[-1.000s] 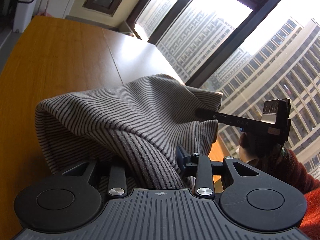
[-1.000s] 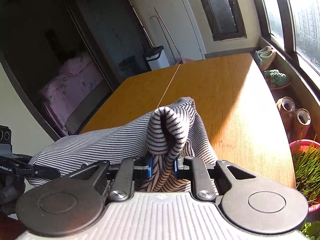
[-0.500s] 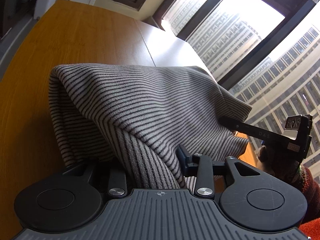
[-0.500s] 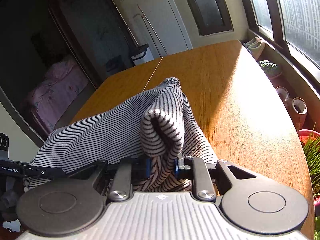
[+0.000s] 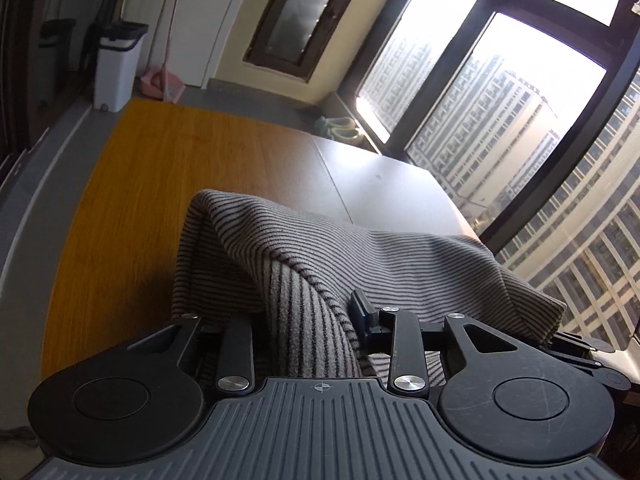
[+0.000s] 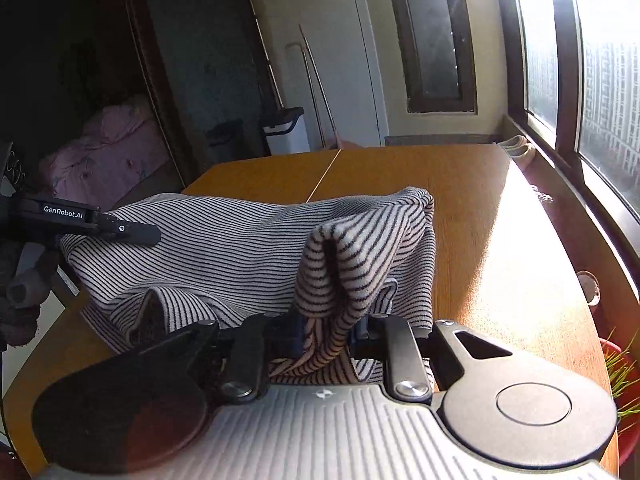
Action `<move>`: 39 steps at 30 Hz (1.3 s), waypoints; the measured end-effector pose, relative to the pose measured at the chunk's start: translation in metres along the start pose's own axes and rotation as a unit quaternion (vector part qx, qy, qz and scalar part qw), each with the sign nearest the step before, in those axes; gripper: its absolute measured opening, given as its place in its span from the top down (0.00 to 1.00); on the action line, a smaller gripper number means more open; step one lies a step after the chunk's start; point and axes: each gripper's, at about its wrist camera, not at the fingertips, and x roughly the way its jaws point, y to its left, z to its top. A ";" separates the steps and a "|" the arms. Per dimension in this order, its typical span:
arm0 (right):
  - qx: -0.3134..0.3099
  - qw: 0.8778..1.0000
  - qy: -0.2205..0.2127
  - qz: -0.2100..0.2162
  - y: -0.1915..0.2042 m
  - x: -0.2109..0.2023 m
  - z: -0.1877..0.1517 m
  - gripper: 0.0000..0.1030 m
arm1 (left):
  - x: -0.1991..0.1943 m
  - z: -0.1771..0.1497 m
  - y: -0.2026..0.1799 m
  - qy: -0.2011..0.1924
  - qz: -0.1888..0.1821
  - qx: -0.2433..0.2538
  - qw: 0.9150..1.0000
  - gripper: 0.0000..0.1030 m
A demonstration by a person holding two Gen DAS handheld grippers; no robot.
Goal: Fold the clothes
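A grey striped garment [image 5: 360, 256] hangs between my two grippers above the wooden table [image 5: 168, 168]. My left gripper [image 5: 308, 320] is shut on a bunched edge of it. My right gripper [image 6: 326, 332] is shut on a folded corner of the striped garment [image 6: 224, 240], which bulges up between the fingers. In the right wrist view the left gripper [image 6: 132, 232] holds the far left edge. In the left wrist view only part of the right gripper's body [image 5: 580, 346] shows behind the cloth.
The wooden table [image 6: 500, 240] stretches ahead toward a white bin [image 5: 118, 68] and a wall. Large windows [image 5: 500, 128] run along the right. A red pot with grass [image 6: 620, 384] stands past the table's right edge. A pink bed [image 6: 104, 140] lies in the dark room at left.
Both grippers have swung with the garment; the cloth has dropped lower and spread wider between them, and the far end of the table and the wall have come into view.
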 end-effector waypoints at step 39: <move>-0.086 0.995 0.036 -0.043 0.012 -0.017 -0.029 0.30 | 0.018 -0.015 0.001 0.019 -0.016 -0.061 0.998 0.32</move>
